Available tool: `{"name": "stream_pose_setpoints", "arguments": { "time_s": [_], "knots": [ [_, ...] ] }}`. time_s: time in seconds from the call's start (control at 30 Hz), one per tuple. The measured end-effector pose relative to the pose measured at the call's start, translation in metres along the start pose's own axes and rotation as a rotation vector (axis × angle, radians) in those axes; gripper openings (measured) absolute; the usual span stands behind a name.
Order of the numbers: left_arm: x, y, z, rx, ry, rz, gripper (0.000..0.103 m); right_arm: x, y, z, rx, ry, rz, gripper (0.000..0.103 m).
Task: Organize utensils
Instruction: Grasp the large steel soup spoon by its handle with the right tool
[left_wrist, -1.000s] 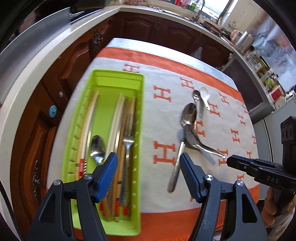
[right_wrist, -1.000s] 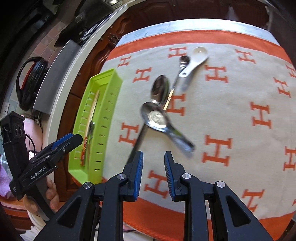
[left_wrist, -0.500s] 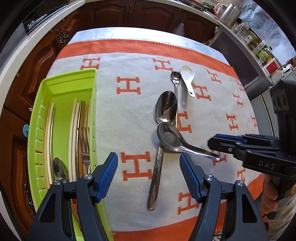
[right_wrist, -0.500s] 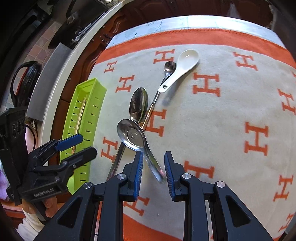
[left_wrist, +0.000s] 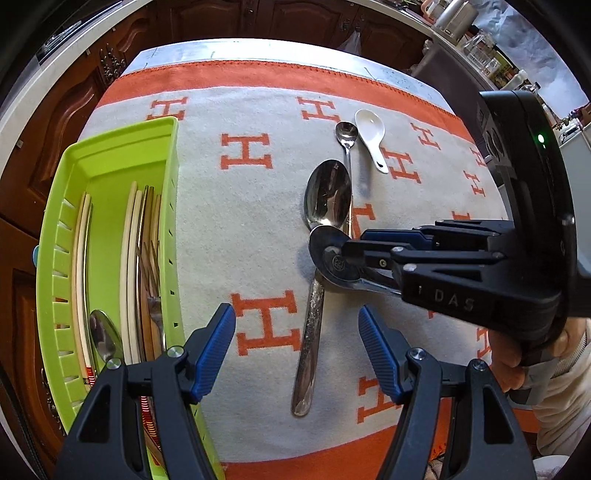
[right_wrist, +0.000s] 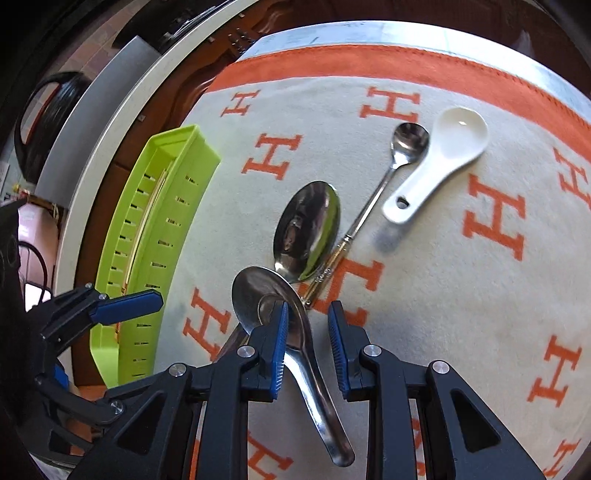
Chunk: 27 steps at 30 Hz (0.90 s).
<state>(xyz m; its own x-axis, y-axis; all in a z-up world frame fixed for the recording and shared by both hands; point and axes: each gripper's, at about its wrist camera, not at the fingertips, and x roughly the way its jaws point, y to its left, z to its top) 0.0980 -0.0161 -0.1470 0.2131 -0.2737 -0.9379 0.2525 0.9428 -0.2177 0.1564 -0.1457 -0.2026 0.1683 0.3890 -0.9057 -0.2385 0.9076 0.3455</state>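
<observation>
Utensils lie loose on the white cloth with orange H letters and an orange border (left_wrist: 258, 221) that covers the bench. Nearest the right gripper (right_wrist: 306, 354) is a short steel soup spoon with a deep round bowl and curved handle (right_wrist: 299, 350); its handle runs between the blue-padded jaws, which are parted on either side of it and not closed on it. Whether the left pad touches the handle cannot be told. The soup spoon's bowl rests over the neck of a large polished steel serving spoon (left_wrist: 327, 195), whose long handle reaches toward the near edge of the cloth. Just beside that spoon, on its right, lies a slim steel teaspoon (left_wrist: 346, 133), and touching or almost touching the teaspoon's bowl is a white ceramic spoon (left_wrist: 371, 129) with a hole in its short handle.

Well apart, at the cloth's left edge, sits a lime-green slotted plastic tray (left_wrist: 110, 155) holding pale chopsticks (left_wrist: 131, 258), a steel fork (left_wrist: 153, 306) and a small steel spoon (left_wrist: 103, 336). The left gripper (left_wrist: 297, 347) hangs above the serving spoon's handle, jaws spread wide, holding nothing.
</observation>
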Motion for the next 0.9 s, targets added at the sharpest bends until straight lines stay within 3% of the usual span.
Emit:
{"name": "stream_pose_setpoints", "arguments": {
  "time_s": [0.13, 0.27, 0.5, 0.7, 0.77, 0.9],
  "knots": [
    [0.0, 0.004, 0.0, -0.012, -0.003, -0.001, 0.067, 0.006, 0.015, -0.003, -0.087, -0.002, -0.047, 0.006],
    [-0.002, 0.008, -0.001, -0.017, -0.004, 0.002, 0.067, 0.005, 0.019, -0.009, -0.097, -0.013, -0.045, 0.002],
    [0.001, 0.002, 0.002, 0.009, 0.001, 0.002, 0.067, -0.026, -0.011, -0.029, 0.046, -0.077, 0.057, 0.001],
    [0.016, -0.003, 0.018, -0.003, 0.019, -0.027, 0.066, -0.055, -0.047, -0.053, 0.169, -0.152, 0.08, 0.001],
    [0.022, -0.003, 0.024, -0.013, 0.043, -0.064, 0.047, -0.061, -0.059, -0.06, 0.21, -0.17, 0.094, 0.001],
    [0.037, -0.005, 0.037, -0.035, 0.108, -0.171, 0.031, -0.069, -0.081, -0.069, 0.27, -0.195, 0.123, 0.001]
  ]
}}
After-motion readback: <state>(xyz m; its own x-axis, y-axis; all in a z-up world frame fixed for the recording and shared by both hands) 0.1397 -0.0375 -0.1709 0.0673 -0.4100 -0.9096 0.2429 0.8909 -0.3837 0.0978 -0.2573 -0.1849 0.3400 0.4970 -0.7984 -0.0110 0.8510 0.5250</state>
